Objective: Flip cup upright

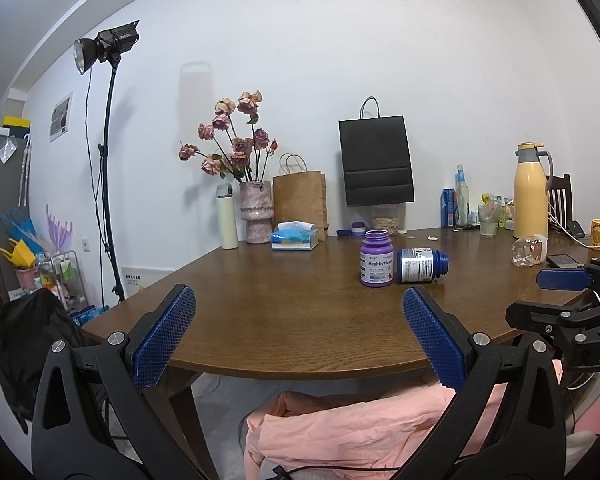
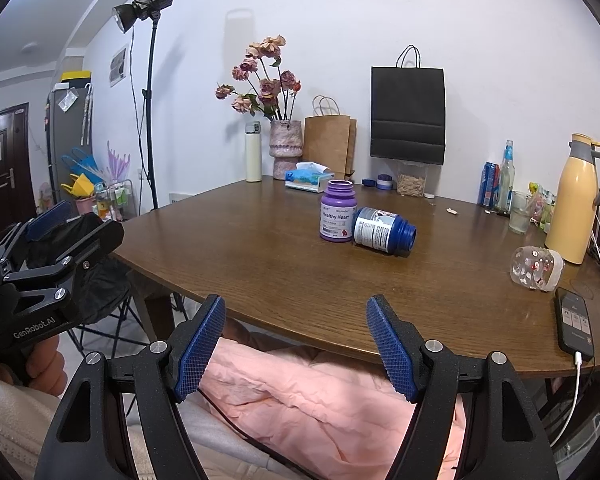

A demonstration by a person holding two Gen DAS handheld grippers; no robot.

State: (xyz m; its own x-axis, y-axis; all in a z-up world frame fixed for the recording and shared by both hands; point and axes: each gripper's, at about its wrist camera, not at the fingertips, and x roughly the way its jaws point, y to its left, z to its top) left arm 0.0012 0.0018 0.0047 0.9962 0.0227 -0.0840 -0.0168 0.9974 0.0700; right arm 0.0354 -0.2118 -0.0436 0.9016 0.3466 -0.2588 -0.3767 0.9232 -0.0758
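Note:
A clear cup (image 2: 536, 269) with a red and white pattern lies on its side on the brown table (image 2: 284, 280), near the right edge; in the left wrist view the cup (image 1: 530, 251) is at the far right. My right gripper (image 2: 296, 304) hangs open and empty over the table's near edge, well short of the cup and left of it. My left gripper (image 1: 298, 296) is also open and empty at the near edge. Each gripper shows in the other's view: the left gripper (image 2: 76, 226) and the right gripper (image 1: 540, 296).
A purple bottle (image 2: 337, 213) stands mid-table beside a blue bottle (image 2: 384, 231) lying on its side. A phone (image 2: 575, 327) on a cable lies by the cup, a yellow jug (image 2: 575, 200) behind it. Vase, bags, tissue box and drinks line the far edge. Pink cloth (image 2: 320, 396) lies below.

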